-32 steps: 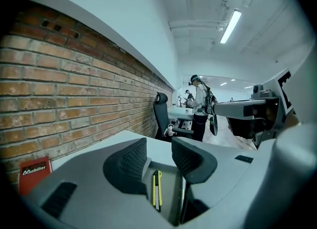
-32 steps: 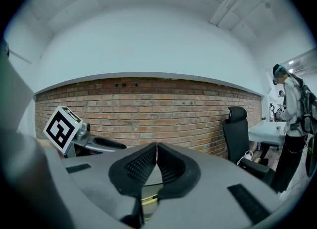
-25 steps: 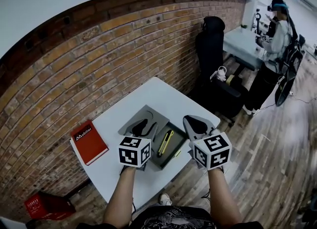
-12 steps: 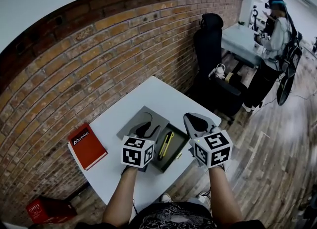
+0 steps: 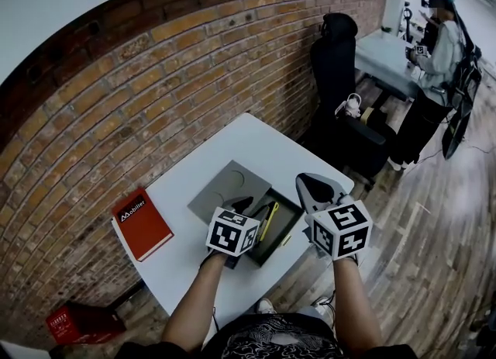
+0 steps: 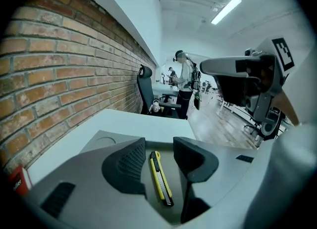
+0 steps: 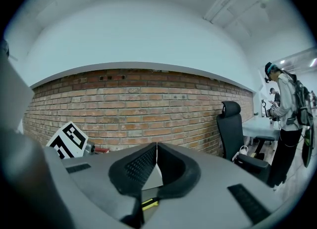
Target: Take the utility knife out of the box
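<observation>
A yellow utility knife (image 5: 267, 222) lies lengthwise in the shallow dark box (image 5: 287, 224) near the white table's front edge. My left gripper (image 5: 246, 205) points down into the box at its left side. In the left gripper view the knife (image 6: 161, 178) lies between the two dark fingers, and neither pad touches it. The left gripper (image 6: 159, 146) is open, and its jaws have just been opening. My right gripper (image 5: 308, 183) hovers beside the box's right side. It (image 7: 157, 146) is shut with nothing in it, and a yellow bit of the knife (image 7: 148, 203) shows beneath it.
The box's grey lid (image 5: 225, 187) lies flat just behind the box. A red book (image 5: 141, 223) rests at the table's left end. Brick wall runs behind. A black chair (image 5: 337, 55) and a standing person (image 5: 446, 47) are at the far right; a red crate (image 5: 74, 322) sits on the floor.
My left gripper has dropped and tipped forward from above the lid down into the box, so its jaws now straddle the knife. The right gripper has barely shifted.
</observation>
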The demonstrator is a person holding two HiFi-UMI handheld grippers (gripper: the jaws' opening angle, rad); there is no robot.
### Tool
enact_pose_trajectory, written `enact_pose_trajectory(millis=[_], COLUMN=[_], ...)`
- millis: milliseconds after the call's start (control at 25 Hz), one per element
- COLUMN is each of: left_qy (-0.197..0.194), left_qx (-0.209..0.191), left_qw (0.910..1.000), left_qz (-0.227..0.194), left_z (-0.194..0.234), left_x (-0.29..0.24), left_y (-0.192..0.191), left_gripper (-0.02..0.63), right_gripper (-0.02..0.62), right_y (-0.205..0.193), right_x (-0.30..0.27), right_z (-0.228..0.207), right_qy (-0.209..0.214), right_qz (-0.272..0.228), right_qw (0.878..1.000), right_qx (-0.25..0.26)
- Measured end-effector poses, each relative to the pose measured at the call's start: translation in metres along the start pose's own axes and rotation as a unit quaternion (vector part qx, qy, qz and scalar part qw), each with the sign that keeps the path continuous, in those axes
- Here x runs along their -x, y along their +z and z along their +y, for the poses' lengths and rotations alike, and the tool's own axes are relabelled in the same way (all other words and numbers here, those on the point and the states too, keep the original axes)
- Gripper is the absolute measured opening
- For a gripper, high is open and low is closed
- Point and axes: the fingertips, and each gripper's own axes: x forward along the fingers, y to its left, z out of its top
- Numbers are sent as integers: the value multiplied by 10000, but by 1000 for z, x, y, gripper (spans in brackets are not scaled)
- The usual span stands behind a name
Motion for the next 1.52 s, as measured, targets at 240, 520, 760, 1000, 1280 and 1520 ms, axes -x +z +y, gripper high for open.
enact_pose_trajectory(millis=[240,520,760,1000,1280,1520], left_qy=[-171,-173,-59,43,19,252], left_qx=[175,263,245,174,280,-112], left_qw=[9974,9913,9858,9786,9656,9653], left_qz=[684,1276,1662,2049,2586,2598], left_z=[-4,-4,1,2,-8,0], left_x=[-30,-57,-75,-92,-100,-102], left_y=[-33,-62,-80,-100,-125,-121], left_gripper=[187,198,198,198,198,186], right_gripper=[20,20,20,20,20,20], right_y=[-11,-19,-27,-32,-38,-38], right_x=[-1,6,15,21,24,21], right_z=[-4,-17,-31,-44,-52,-49], right_qy=[5,-133,-283,-405,-464,-429], right_qz=[75,149,237,290,357,357], right_qw=[9999,9995,9989,9982,9977,9978], right_qx=[-150,-252,-299,-321,-350,-371])
